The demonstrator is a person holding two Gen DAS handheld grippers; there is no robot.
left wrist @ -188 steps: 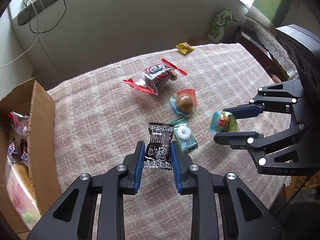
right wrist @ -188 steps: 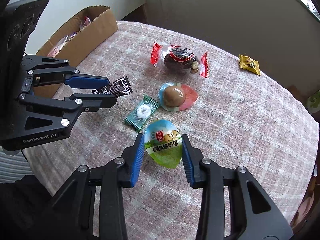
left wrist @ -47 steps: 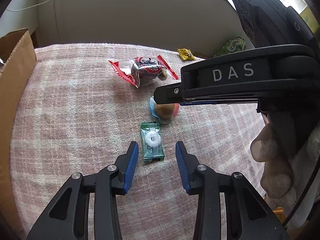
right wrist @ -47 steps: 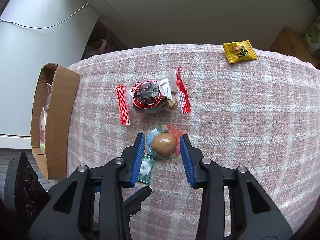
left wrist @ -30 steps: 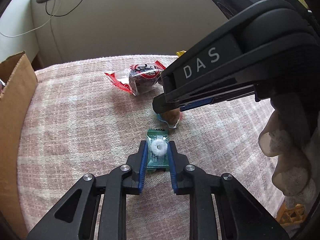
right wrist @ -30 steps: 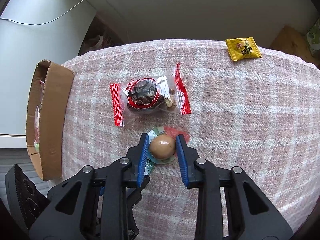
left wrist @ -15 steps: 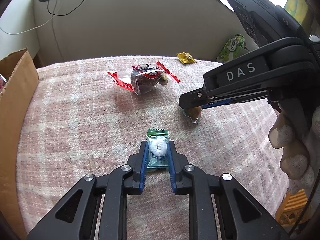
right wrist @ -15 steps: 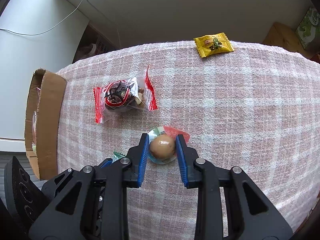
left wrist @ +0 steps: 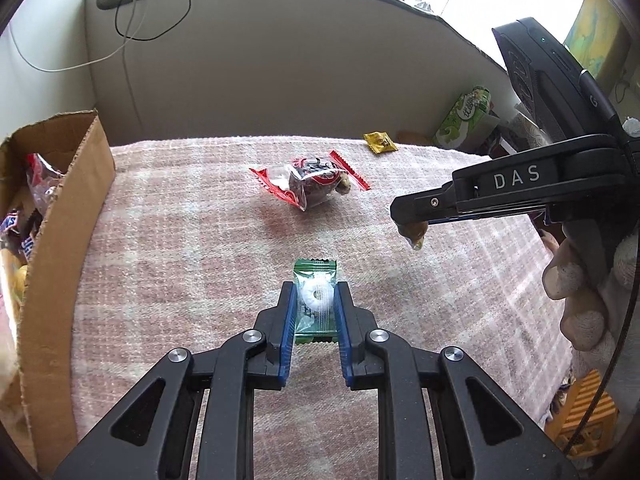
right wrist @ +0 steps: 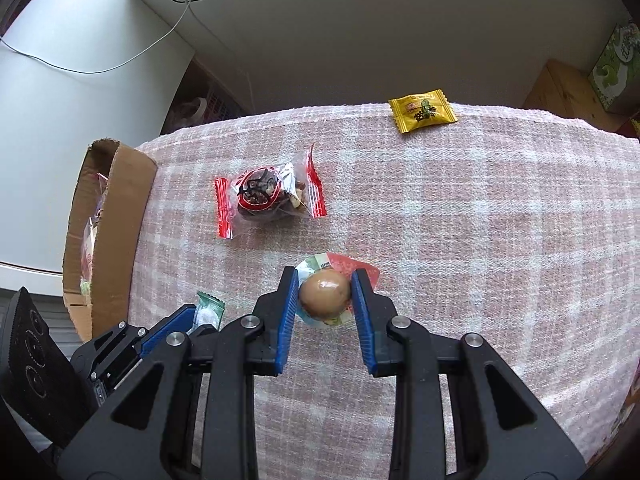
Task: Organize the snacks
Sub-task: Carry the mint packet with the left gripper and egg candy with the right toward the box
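With the left gripper (left wrist: 315, 308) pinching the green candy (left wrist: 315, 300) and the right gripper (right wrist: 325, 295) pinching the egg pack (right wrist: 325, 294), the cardboard box (left wrist: 64, 216) lies left, nearer the left gripper.

I see steeply down on the table (left wrist: 192, 216) from both wrist cameras, close above it; both views share the red-wrapped snack (left wrist: 310, 184) and cardboard box (right wrist: 108, 236).
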